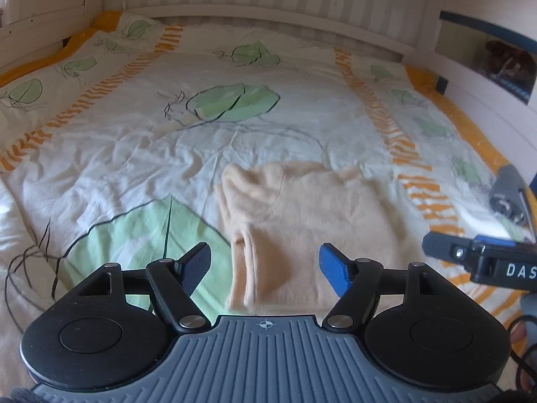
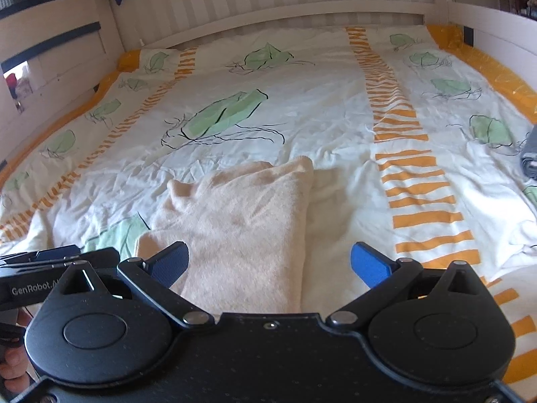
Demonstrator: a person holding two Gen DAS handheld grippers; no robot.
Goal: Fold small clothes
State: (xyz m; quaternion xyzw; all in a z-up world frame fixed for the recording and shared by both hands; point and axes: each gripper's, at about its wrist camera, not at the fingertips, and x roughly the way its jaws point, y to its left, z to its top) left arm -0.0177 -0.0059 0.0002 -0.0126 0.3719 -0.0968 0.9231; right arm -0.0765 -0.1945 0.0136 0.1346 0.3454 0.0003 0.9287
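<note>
text: "das" | on: right tool (image 1: pixel 503 265) || text: "genrobot.a" | on: left tool (image 2: pixel 33 290)

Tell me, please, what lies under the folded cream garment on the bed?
The cream garment lies directly on the leaf-printed duvet cover; part of a large green leaf disappears under its edge. Whatever else lies beneath is covered and cannot be seen.

The wide bed (image 2: pixel 329 107) under its white duvet with green leaves and orange stripes lies open to the far side and to both sides. The folded cream fleece garment (image 2: pixel 241 221) is the one low bump, near centre. A grey rolled cloth (image 2: pixel 529 154) sits at the right edge. The white slatted bed frame (image 2: pixel 268 16) walls the far end.
</note>
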